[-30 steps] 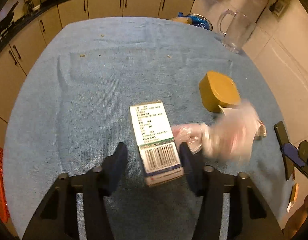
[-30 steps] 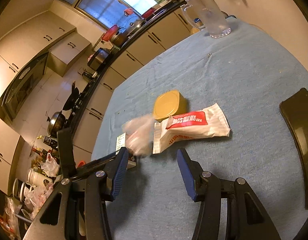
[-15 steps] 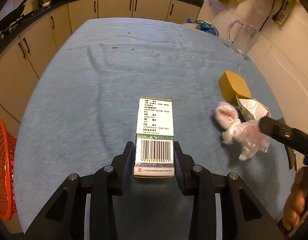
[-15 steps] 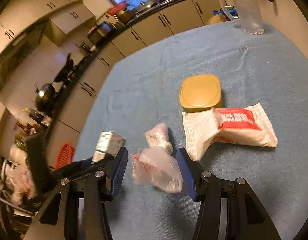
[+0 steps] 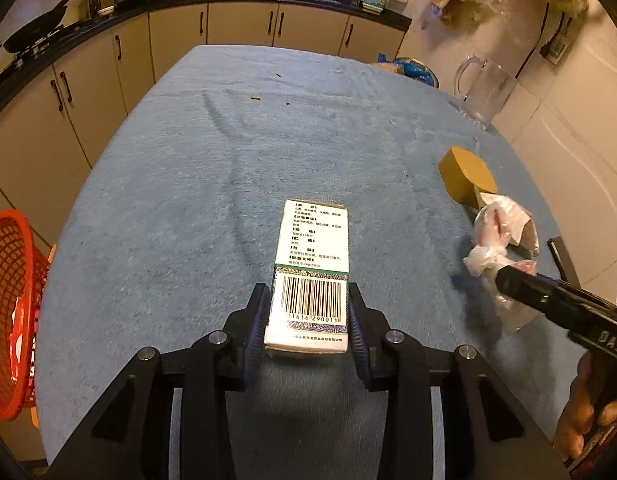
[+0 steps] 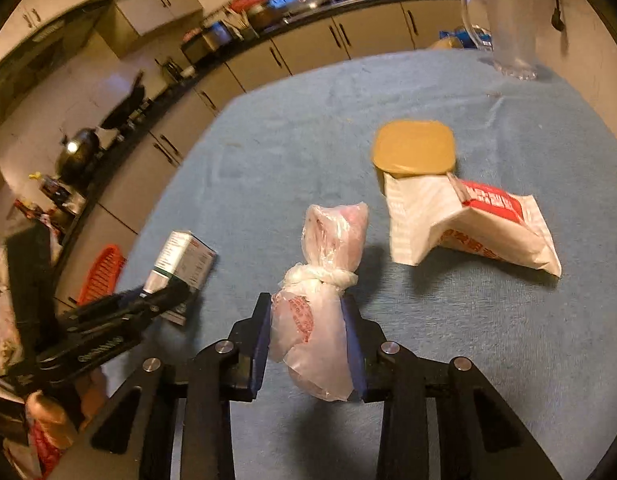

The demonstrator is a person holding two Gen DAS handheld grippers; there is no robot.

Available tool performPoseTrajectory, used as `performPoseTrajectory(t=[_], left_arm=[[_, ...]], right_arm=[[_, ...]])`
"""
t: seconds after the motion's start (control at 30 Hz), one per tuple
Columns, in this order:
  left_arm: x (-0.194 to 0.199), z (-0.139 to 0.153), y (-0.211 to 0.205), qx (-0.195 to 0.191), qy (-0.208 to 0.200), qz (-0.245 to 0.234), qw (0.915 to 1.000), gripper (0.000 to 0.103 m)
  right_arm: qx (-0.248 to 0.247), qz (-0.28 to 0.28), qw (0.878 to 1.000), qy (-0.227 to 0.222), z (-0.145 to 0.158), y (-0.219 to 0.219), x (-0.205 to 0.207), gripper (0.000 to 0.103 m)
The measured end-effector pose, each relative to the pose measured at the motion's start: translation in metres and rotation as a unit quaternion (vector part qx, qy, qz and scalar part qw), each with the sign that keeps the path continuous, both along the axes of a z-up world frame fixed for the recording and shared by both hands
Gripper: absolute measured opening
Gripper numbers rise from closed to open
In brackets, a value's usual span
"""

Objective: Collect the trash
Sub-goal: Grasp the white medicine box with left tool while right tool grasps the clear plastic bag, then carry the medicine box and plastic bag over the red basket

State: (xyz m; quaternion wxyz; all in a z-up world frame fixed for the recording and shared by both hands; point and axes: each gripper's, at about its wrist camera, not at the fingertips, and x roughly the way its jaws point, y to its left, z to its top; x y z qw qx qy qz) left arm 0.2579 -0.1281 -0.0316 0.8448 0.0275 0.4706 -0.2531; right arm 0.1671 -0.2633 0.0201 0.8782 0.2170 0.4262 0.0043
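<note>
A white medicine box [image 5: 314,264] with a barcode sits between the pads of my left gripper [image 5: 308,300], which is shut on its near end above the blue tablecloth [image 5: 188,160]. In the right wrist view the same box [image 6: 184,260] shows at the left, held in those dark fingers. A knotted clear plastic bag [image 6: 328,240] with pink contents lies between the jaws of my right gripper [image 6: 307,300]; the jaws are closing and both pads press its lower half. The bag [image 5: 496,236] also appears at the right of the left wrist view.
A yellow lidded container [image 6: 414,148] and a white-and-red wrapper [image 6: 468,224] lie just beyond the bag. A glass pitcher [image 5: 484,88] stands at the far right edge. A red mesh basket [image 5: 8,312] sits off the table's left side. Kitchen cabinets line the back.
My left gripper went from open around the box to shut on it. The right gripper came up to the plastic bag and its jaws narrowed onto it.
</note>
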Motion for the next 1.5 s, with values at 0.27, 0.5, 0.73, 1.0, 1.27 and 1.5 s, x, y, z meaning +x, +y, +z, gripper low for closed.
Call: performPoseTrajectory(t=[0.27, 0.5, 0.73, 1.0, 1.27, 1.5], left_arm=[[-0.018, 0.020, 0.026, -0.013, -0.028, 0.013, 0.9994, 0.036], [-0.030, 0.031, 0.054, -0.023, -0.043, 0.028, 0.9984, 0.036], [-0.038, 0.036, 0.091, -0.026, -0.058, 0.048, 0.9968, 0.036], [-0.041, 0.043, 0.131, -0.035, -0.067, 0.074, 0.9944, 0.036], [-0.038, 0.049, 0.187, -0.047, -0.074, 0.124, 0.9885, 0.036], [-0.033, 0.052, 0.237, -0.051, -0.079, 0.172, 0.9805, 0.036]], right_arm=[[0.011, 0.015, 1.000, -0.024, 0.014, 0.017, -0.010, 0.036], [0.020, 0.027, 0.999, -0.025, 0.014, 0.036, -0.006, 0.036], [0.025, 0.053, 0.998, -0.026, 0.016, 0.063, 0.000, 0.036], [0.033, 0.091, 0.995, -0.020, 0.017, 0.103, 0.015, 0.036], [0.028, 0.140, 0.990, -0.020, 0.023, 0.153, 0.035, 0.036], [0.024, 0.185, 0.982, -0.019, 0.028, 0.200, 0.055, 0.036]])
